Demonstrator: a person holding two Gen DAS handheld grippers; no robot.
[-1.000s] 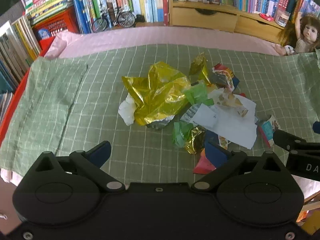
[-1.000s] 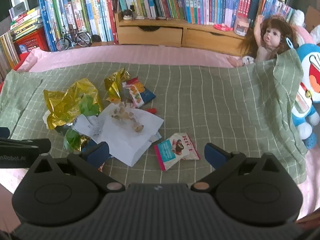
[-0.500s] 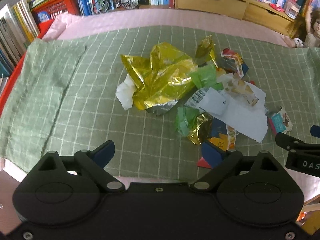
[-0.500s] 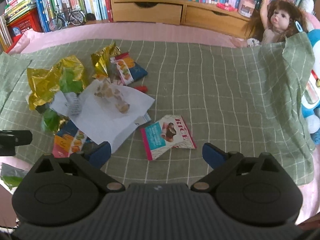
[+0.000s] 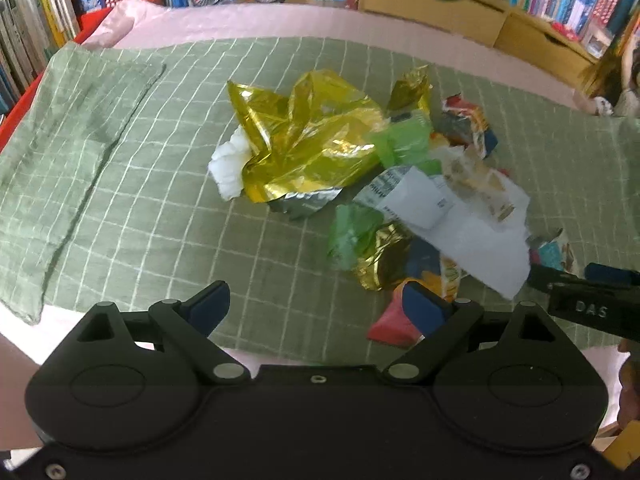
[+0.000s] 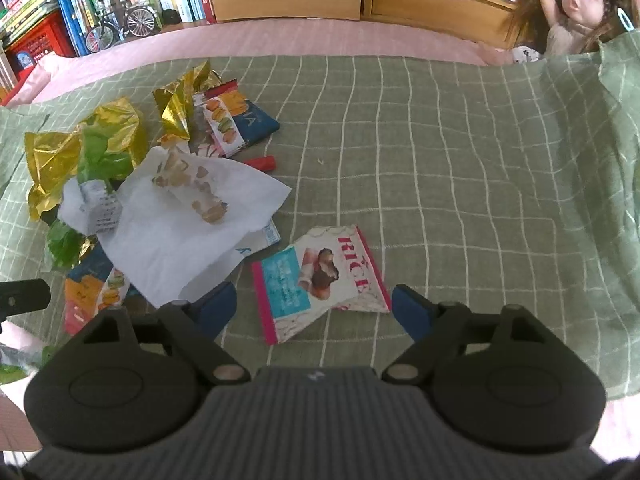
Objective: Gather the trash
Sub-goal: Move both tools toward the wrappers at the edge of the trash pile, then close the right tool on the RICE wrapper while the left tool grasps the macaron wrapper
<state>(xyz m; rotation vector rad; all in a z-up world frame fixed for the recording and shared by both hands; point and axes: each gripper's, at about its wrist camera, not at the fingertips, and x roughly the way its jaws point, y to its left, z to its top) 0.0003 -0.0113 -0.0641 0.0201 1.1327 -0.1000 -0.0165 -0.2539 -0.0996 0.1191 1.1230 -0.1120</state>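
Green cloth [image 6: 460, 168] fills more of both views than a second ago: you've lowered both grippers. Right gripper [image 6: 314, 306] is closing, unclamped, over the rice packet [image 6: 320, 276]; left gripper [image 5: 316, 304] gapes, empty, before the pile [image 5: 360, 168].

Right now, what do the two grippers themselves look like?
Both are alike: a black plastic body with two round housings, black linkage arms on silver pivot pins, and dark blue pads on the fingertips. The left gripper has a smooth top; the right gripper has a ribbed grey centre. White letters "DAS" mark the right gripper's side in the left view.
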